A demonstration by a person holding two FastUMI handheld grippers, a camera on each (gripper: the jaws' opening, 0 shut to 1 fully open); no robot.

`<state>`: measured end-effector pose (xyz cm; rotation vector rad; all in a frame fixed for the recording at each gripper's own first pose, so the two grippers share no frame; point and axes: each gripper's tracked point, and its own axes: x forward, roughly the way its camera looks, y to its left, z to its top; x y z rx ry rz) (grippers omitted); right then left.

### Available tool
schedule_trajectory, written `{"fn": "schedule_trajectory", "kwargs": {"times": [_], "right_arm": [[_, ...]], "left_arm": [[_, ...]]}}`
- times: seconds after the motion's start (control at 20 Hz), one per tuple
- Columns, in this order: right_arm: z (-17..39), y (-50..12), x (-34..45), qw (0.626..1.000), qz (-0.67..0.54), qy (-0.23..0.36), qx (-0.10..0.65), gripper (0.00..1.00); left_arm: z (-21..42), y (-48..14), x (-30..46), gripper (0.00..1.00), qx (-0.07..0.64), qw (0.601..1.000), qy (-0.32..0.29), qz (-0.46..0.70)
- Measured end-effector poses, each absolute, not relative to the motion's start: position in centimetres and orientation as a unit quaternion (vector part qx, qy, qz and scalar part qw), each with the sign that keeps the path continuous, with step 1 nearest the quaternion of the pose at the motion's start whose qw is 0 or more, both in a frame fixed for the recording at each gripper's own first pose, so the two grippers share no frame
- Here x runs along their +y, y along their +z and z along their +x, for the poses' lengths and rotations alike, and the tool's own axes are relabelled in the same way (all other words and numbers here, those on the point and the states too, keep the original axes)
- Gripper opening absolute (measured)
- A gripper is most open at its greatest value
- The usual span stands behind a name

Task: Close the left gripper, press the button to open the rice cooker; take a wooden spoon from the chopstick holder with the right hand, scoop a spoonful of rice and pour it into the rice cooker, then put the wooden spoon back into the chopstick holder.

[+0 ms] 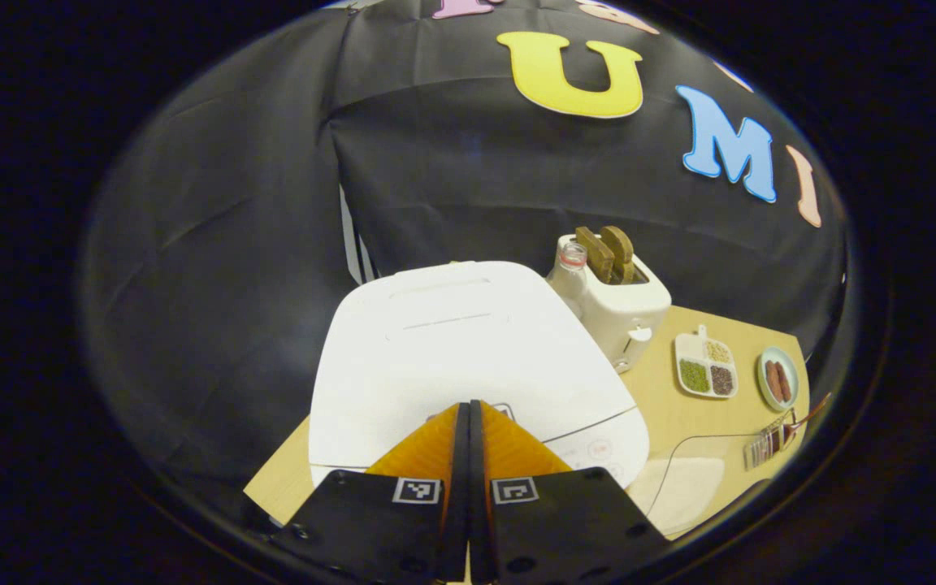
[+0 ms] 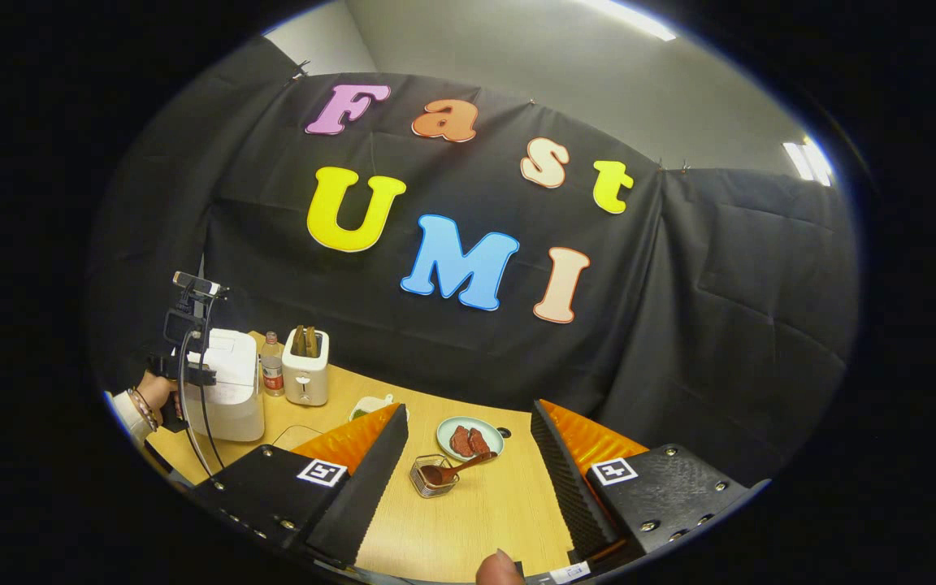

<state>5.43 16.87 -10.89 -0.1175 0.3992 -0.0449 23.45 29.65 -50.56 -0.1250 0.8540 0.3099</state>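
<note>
My left gripper (image 1: 468,405) is shut, its tips together over the front edge of the white rice cooker (image 1: 452,341), whose lid is down. I cannot tell whether the tips touch the button. My right gripper (image 2: 468,408) hangs open above the table with nothing between its fingers. Ahead of it stands the clear chopstick holder (image 2: 432,478) with the wooden spoon (image 2: 458,466) leaning in it. The holder (image 1: 769,443) also shows at the right in the left gripper view. A divided white dish (image 1: 705,367) holds green, pale and dark grains.
A white toaster (image 1: 618,305) with two brown slices and a small bottle (image 1: 571,268) stand right of the cooker. A plate of sausages (image 2: 470,439) lies behind the holder. A hand (image 2: 151,396) holds the left gripper at the cooker (image 2: 228,394). The wooden table (image 2: 476,520) reaches the black wall.
</note>
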Motion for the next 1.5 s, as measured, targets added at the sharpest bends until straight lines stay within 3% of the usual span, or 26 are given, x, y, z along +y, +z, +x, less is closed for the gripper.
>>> {"fn": "schedule_trajectory", "kwargs": {"times": [0.15,0.4,1.0,1.3,1.5], "right_arm": [[4.4,-11.1,17.0,0.978,-0.047,-0.022,0.204,0.94],[4.1,-10.2,17.0,0.98,-0.036,-0.018,0.194,0.94],[3.5,-11.5,13.6,0.982,-0.008,-0.037,0.187,0.94],[6.0,-18.1,15.1,0.971,0.125,0.043,0.201,0.94],[8.8,-23.7,12.5,0.96,0.175,0.04,0.213,0.94]], "left_arm": [[25.7,-45.6,31.1,0.09,0.327,0.932,0.155,0.002],[27.3,-38.9,31.8,0.07,0.243,0.956,0.163,0.033],[23.0,-35.4,30.8,0.1,0.211,0.965,0.157,0.005],[19.1,-32.6,29.6,0.1,0.175,0.972,0.156,-0.026],[15.9,-30.3,28.2,0.29,0.158,0.973,0.165,-0.036]]}}
